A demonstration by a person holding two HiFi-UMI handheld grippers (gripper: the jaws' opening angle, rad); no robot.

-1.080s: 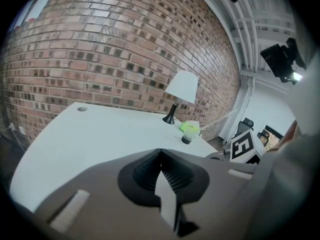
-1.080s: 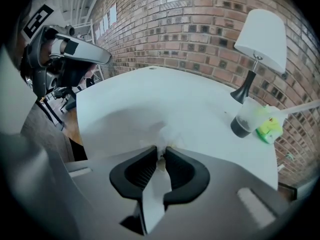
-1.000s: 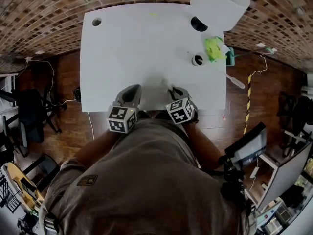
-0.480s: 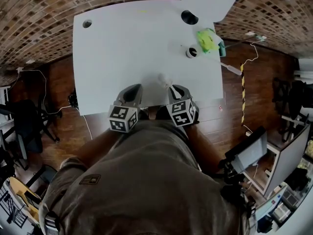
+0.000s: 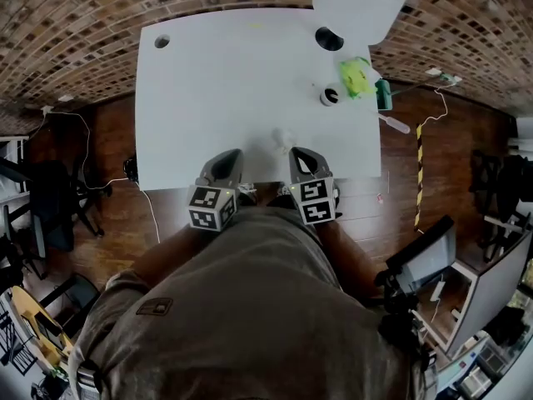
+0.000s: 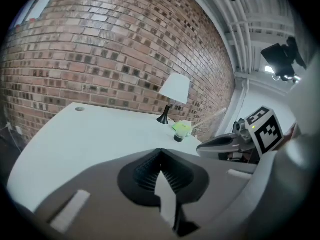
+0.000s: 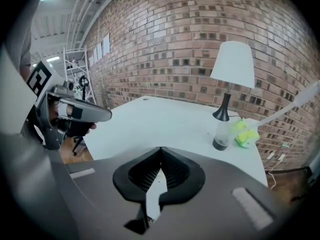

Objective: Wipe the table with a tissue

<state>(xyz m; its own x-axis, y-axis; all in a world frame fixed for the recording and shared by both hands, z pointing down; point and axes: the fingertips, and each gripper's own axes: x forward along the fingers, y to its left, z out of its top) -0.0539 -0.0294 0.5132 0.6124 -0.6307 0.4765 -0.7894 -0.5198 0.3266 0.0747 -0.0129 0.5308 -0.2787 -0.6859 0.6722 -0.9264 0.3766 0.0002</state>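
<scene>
Tissue (image 5: 281, 137): small white crumpled piece at lower centre of the head view, on the white table (image 5: 208, 73) close to its lower edge. It sits just off the tip of the right gripper (image 5: 297, 153); whether the two touch cannot be told. Right gripper: jaws just closed, now pressed together, nothing seen between them in its own view; left gripper (image 5: 226, 157): just left of it over the same table edge, jaws likewise together with nothing between them. Also on the table, upper right of the frame: white-shaded lamp (image 5: 360, 5), small clear bottle (image 5: 331, 97), yellow-green object (image 5: 356, 78).
</scene>
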